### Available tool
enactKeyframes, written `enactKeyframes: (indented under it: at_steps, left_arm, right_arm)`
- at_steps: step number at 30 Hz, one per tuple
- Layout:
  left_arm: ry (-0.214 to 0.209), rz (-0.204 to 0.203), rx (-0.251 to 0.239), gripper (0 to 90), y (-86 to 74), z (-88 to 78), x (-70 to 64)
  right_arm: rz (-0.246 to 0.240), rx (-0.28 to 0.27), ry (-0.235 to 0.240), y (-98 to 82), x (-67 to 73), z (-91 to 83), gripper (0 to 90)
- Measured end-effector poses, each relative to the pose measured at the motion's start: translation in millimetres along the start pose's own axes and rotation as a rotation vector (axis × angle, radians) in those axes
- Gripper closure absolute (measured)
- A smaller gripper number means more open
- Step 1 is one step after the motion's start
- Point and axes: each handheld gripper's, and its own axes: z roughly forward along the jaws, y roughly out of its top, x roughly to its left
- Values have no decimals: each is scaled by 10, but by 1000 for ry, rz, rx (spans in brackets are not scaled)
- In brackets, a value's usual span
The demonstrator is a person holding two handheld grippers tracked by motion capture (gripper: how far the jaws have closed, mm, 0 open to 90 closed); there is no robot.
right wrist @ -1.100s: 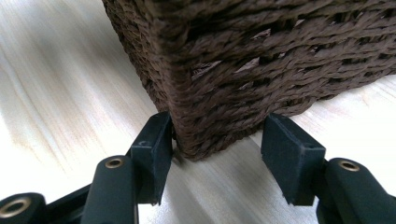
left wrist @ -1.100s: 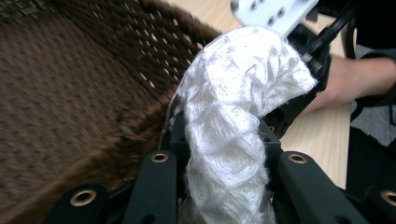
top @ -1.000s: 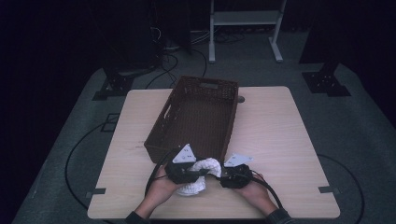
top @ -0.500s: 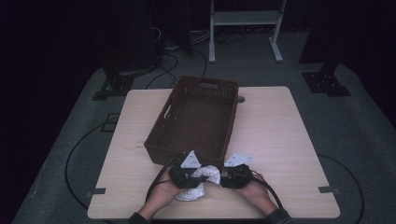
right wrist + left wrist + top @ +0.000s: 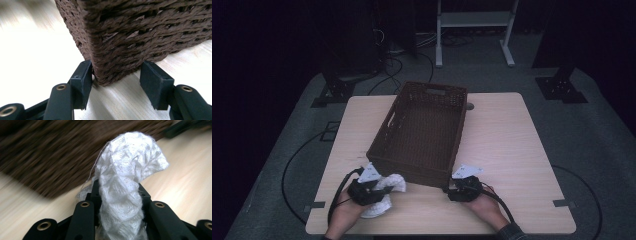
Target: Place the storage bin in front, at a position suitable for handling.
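The high view is dim, with black surroundings. In the left gripper view the dark brown woven wicker basket smears with motion blur; glare whitens the pale wooden desk.

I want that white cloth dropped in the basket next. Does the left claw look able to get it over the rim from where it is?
Probably yes: the left claw holds the white cloth beside the basket, whose top is open. Only the near wall must be cleared.
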Motion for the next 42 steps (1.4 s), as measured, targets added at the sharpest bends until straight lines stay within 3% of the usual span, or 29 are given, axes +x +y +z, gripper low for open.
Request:
enactKeyframes:
  at_steps: [4, 8, 11, 15, 22, 30, 36, 42]
  left_arm:
    - [115, -77, 28, 685, -263, -153, 257]
    - [196, -141, 65, 684, -466, -228, 488]
    - [222, -167, 89, 683, -566, -205, 578]
    - [211, -191, 90, 680, -619, -157, 636]
    - [215, -185, 90, 656, -625, -141, 621]
    - [209, -180, 75, 439, -583, -161, 605]
    - [241, -163, -2, 201, -452, -283, 557]
    - [187, -108, -35, 91, -244, -355, 335]
  right_arm:
    - [-6, -2, -1, 0, -1, 2, 429]
    - [-4, -2, -1, 0, -1, 1, 429]
    - [-5, -2, -1, 0, -2, 1, 429]
    - [-6, -2, -1, 0, -3, 1, 429]
    - [-3, -1, -1, 0, 0, 1, 429]
    - [-4, -2, -1, 0, -2, 1, 429]
    - [-4, -2, -1, 1, -1, 1, 429]
    - [0, -1, 7, -2, -13, -4, 421]
